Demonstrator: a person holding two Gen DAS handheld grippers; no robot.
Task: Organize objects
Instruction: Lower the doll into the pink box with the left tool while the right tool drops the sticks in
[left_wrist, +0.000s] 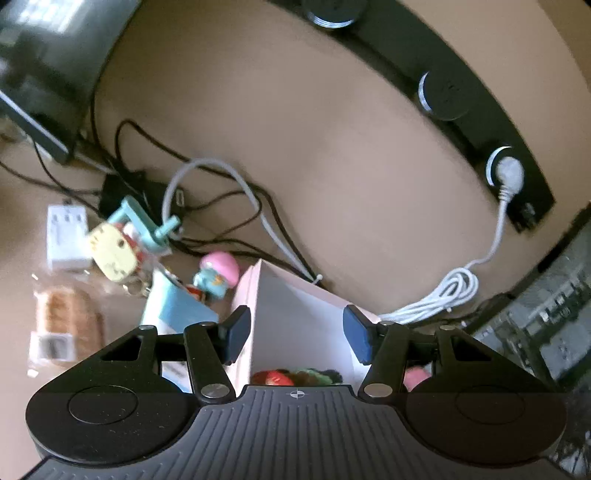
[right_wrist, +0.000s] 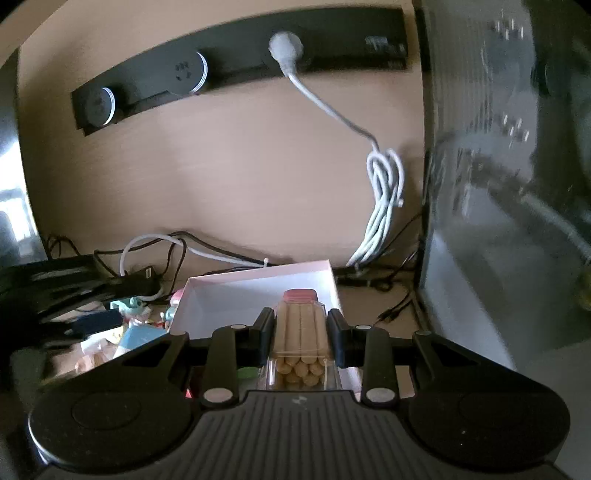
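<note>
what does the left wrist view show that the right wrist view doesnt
Only the left wrist view: the left gripper, open and empty, a yellow cat-face charm, a white adapter and a bagged snack.
Only the right wrist view: the right gripper shut on a clear case of beige sticks, held above the box.
Both: the pink-white box, the black power strip and the coiled white cable.

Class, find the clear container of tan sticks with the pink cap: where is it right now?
In the right wrist view, the container sits centre frame, clamped in the right claw, over the near edge of the pink box.
</note>
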